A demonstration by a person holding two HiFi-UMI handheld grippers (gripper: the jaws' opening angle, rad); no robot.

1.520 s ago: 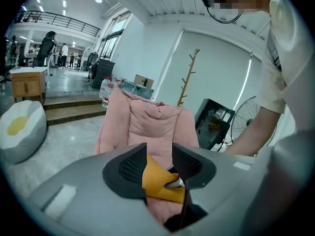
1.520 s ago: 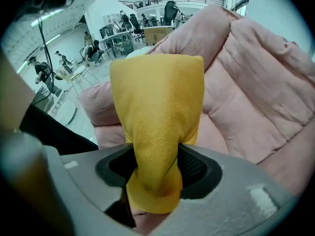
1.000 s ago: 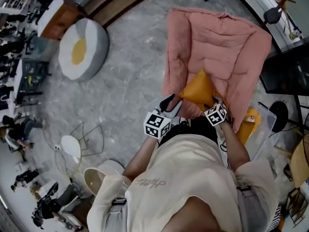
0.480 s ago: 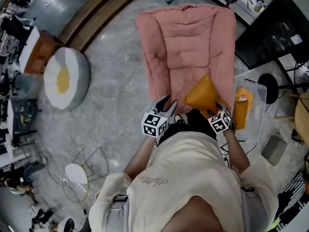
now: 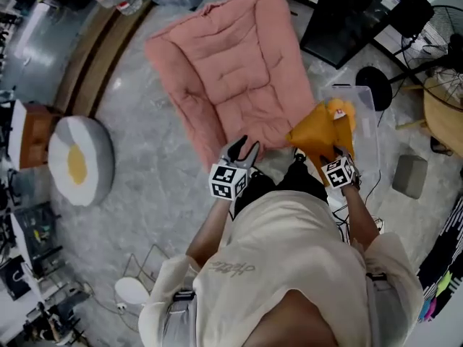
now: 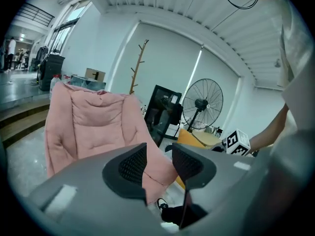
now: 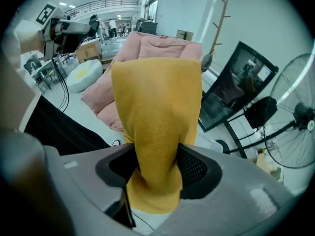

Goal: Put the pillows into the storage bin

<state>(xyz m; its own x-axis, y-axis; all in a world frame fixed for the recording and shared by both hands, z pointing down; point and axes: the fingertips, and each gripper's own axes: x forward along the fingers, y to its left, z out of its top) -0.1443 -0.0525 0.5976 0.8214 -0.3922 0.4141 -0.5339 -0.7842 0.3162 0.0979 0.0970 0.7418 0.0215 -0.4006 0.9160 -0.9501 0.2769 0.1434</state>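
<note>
A yellow pillow (image 5: 317,132) hangs from my right gripper (image 5: 333,157), which is shut on its lower end. In the right gripper view the yellow pillow (image 7: 157,107) is pinched between both pads of the right gripper (image 7: 155,163). The pillow hangs over the near edge of a clear storage bin (image 5: 359,98) that holds another orange-yellow pillow (image 5: 341,110). My left gripper (image 5: 241,150) is open and empty at the near edge of a big pink lounger cushion (image 5: 228,71). In the left gripper view nothing is between the jaws of the left gripper (image 6: 160,161); the pink lounger (image 6: 93,127) lies beyond them.
An egg-patterned round pouf (image 5: 78,161) lies on the floor at left. A black screen (image 5: 347,20) and a standing fan (image 5: 443,35) are behind the bin. A grey block (image 5: 410,176) sits at right, a wire frame (image 5: 148,266) at lower left.
The yellow pillow has come off the pink lounger and moved right, up to the clear bin, in my right gripper. The left gripper stayed open near the lounger's edge.
</note>
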